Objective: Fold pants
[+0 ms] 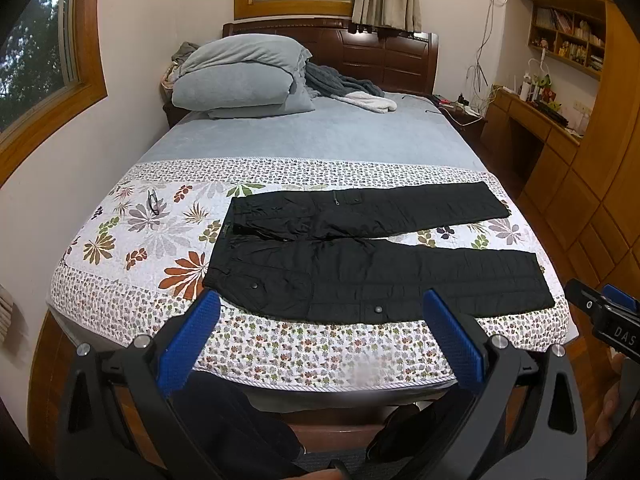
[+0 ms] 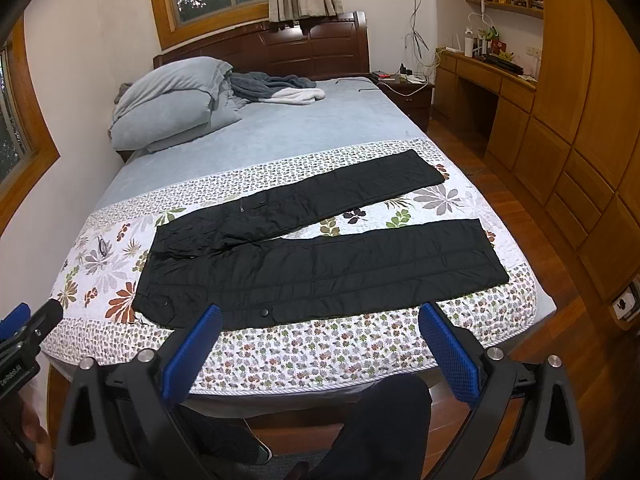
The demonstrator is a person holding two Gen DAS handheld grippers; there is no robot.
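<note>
Floral bedspread (image 1: 132,236) bears spread black pants (image 1: 372,256); both tongs (image 1: 320,316) (image 2: 320,320) released; right view alone shows a floor socket (image 2: 626,302).

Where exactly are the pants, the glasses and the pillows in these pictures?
pants (image 1: 360,276): left wrist view, on the near leg's thigh.
glasses (image 1: 153,202): left wrist view, on the frame, lying on the quilt left of the waistband.
pillows (image 2: 168,116): right wrist view, on the lower pillow's front face.

Left hand-held gripper (image 1: 320,308) raised off the near edge of the bed, blue fingers (image 1: 188,344) spread wide, holding nothing, right hand-held gripper (image 2: 320,322) beside it, likewise spread wide, nothing held
</note>
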